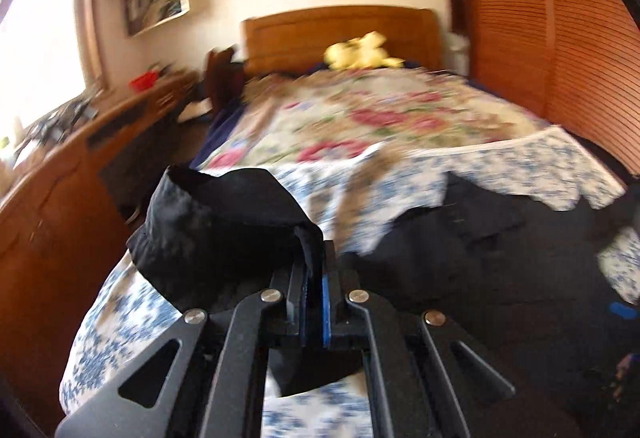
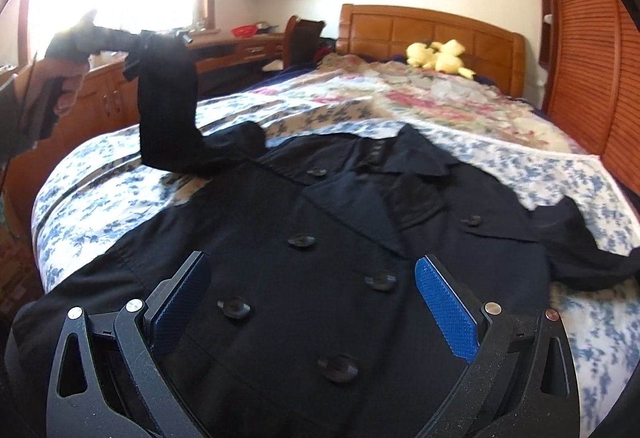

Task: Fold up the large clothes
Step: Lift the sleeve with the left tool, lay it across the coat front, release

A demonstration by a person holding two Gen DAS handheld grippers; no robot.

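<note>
A large black double-breasted coat (image 2: 320,230) lies front-up on the bed, collar toward the headboard. My left gripper (image 1: 314,262) is shut on the cuff of its left sleeve (image 1: 224,222) and holds it lifted above the bed. In the right wrist view the left gripper (image 2: 160,37) shows at upper left with the sleeve (image 2: 168,105) hanging down from it. My right gripper (image 2: 316,278) is open and empty, hovering over the coat's buttoned front. The coat's other sleeve (image 2: 592,238) lies out to the right.
The bed has a blue floral sheet (image 2: 100,197) and a pink floral quilt (image 2: 400,97) farther back. A yellow plush toy (image 2: 440,57) sits by the wooden headboard (image 2: 432,25). A wooden desk (image 1: 80,165) runs along the left; a slatted wardrobe (image 2: 588,37) stands right.
</note>
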